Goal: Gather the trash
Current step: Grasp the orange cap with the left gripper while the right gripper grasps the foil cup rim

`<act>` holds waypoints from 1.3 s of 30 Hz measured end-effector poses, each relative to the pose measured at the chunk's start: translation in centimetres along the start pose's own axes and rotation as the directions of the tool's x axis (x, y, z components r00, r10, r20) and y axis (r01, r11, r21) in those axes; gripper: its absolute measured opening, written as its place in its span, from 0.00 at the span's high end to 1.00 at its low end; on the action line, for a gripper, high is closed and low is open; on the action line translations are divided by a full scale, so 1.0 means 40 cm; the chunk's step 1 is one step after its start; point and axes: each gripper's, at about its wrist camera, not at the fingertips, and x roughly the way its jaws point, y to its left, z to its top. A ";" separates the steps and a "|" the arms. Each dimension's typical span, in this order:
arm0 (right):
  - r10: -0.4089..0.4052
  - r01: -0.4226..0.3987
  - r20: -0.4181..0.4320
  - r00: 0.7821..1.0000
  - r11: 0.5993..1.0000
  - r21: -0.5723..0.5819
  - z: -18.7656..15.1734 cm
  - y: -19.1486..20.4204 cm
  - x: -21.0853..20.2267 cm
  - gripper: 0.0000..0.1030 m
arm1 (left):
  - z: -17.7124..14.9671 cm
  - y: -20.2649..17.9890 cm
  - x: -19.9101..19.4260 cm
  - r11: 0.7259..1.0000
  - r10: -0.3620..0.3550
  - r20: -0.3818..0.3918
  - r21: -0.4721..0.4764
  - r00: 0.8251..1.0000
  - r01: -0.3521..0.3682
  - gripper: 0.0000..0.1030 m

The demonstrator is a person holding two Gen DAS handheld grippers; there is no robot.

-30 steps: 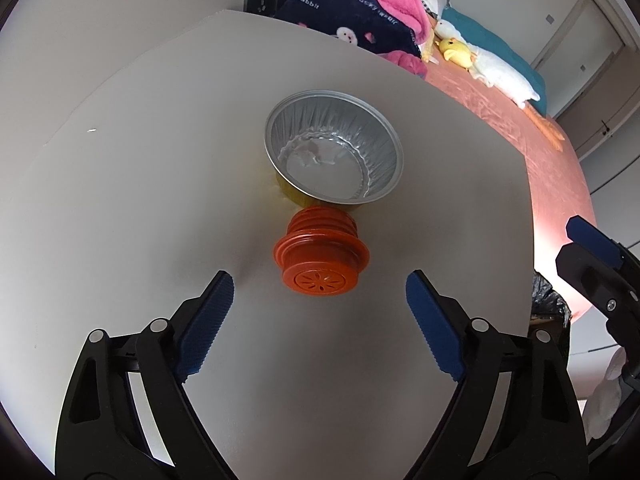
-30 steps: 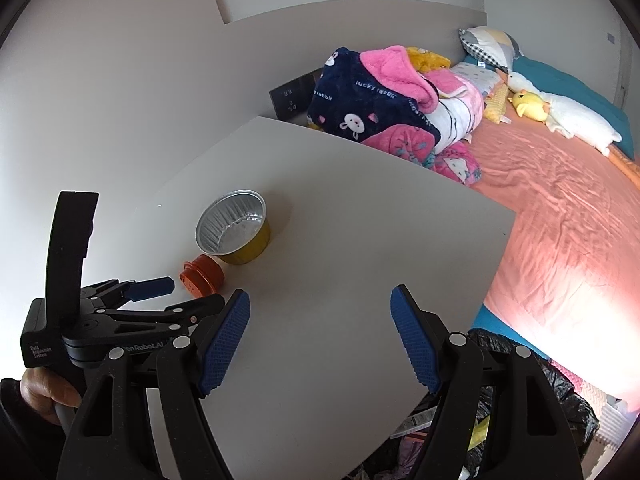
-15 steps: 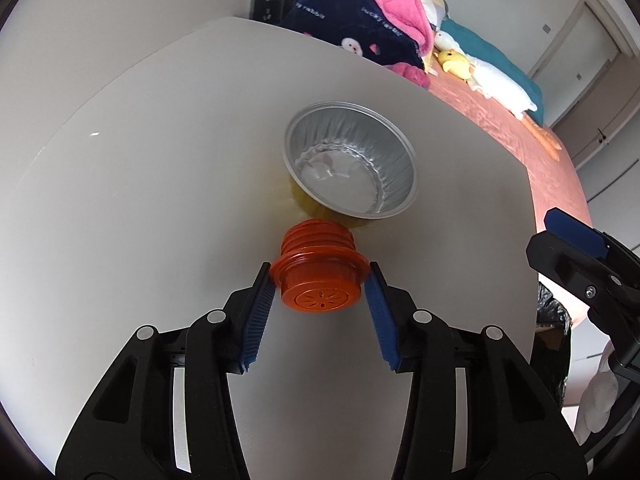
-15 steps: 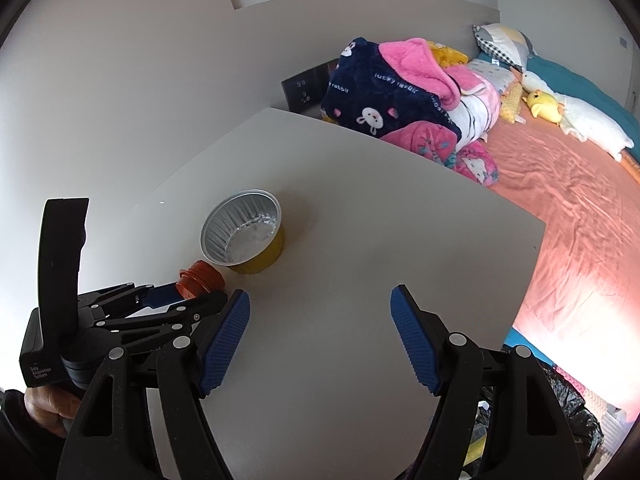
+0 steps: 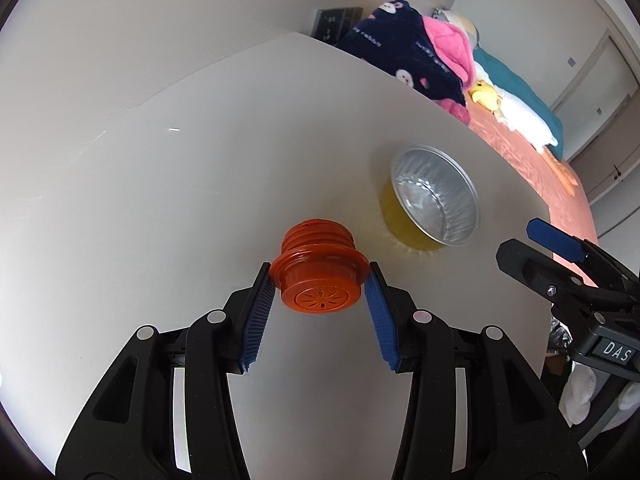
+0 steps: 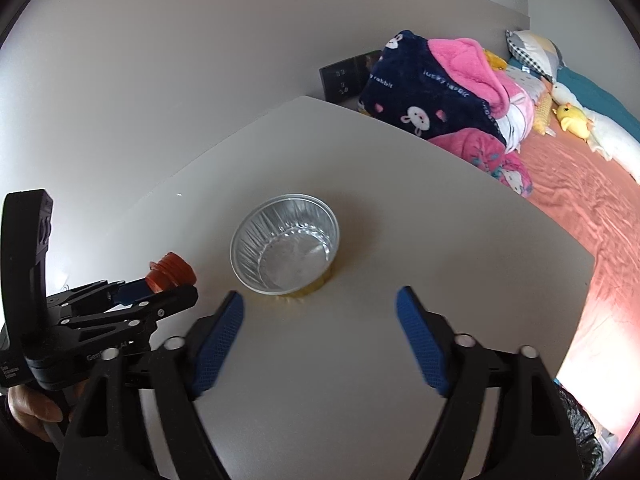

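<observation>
My left gripper is shut on an orange ribbed plastic cup, its blue pads pressing the cup's flange from both sides just above the white table. From the right wrist the same orange cup shows in the left gripper at the far left. An empty foil bowl with a yellow outside stands on the table just beyond my right gripper, whose jaws are opening with nothing between them. The foil bowl lies right of the held cup.
A black trash bag sits below the table's near right corner. Beyond the table's far edge lies a bed with a pink sheet, a heap of navy and pink blankets and plush toys. A person's hand holds the left gripper's handle.
My left gripper closed on the orange cup and carried it left, away from the foil bowl. My right gripper moved in toward the bowl and its jaws spread wider.
</observation>
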 end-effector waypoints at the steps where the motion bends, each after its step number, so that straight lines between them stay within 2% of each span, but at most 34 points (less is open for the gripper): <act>1: 0.003 -0.003 0.001 1.000 1.000 -0.005 0.005 0.006 0.007 0.18 | 0.000 0.006 -0.001 1.000 0.001 0.000 -0.005 1.000 -0.001 0.56; 8: -0.006 0.005 -0.026 1.000 1.000 -0.023 0.040 0.034 0.071 0.14 | -0.001 0.042 -0.002 0.999 0.006 -0.004 -0.034 1.000 -0.006 0.56; 13: -0.059 0.057 -0.041 0.997 0.997 -0.055 0.057 0.051 0.116 0.13 | 0.006 0.058 0.001 0.999 0.009 -0.006 -0.045 1.000 -0.010 0.56; 22: -0.056 0.056 -0.045 0.997 0.998 0.003 0.067 0.025 0.168 0.13 | 0.007 0.071 0.011 0.998 0.005 -0.015 -0.058 1.000 -0.005 0.56; 26: -0.033 0.033 -0.045 0.998 0.999 0.004 0.062 0.016 0.178 0.40 | 0.006 0.074 0.013 0.998 0.003 -0.016 -0.060 1.000 -0.004 0.56; 27: -0.030 0.030 -0.049 0.998 1.000 -0.001 0.062 0.017 0.180 0.51 | 0.006 0.075 0.013 0.998 0.003 -0.016 -0.061 1.000 -0.004 0.56; 28: -0.030 0.029 -0.047 0.998 1.000 -0.006 0.062 0.017 0.179 0.58 | 0.006 0.074 0.013 0.998 0.003 -0.016 -0.061 1.000 -0.004 0.56; 30: -0.017 0.017 -0.053 0.998 1.000 0.008 0.063 0.010 0.180 0.85 | 0.006 0.074 0.013 0.998 0.002 -0.016 -0.060 1.000 -0.003 0.56; 33: -0.007 0.009 -0.054 0.999 0.999 0.039 0.062 -0.004 0.177 0.90 | 0.008 0.068 0.012 0.999 0.002 -0.013 -0.051 1.000 -0.003 0.56; 39: -0.008 0.010 -0.043 0.999 0.999 0.040 0.055 -0.009 0.150 0.90 | 0.011 0.058 0.006 0.999 -0.004 -0.007 -0.050 1.000 0.003 0.56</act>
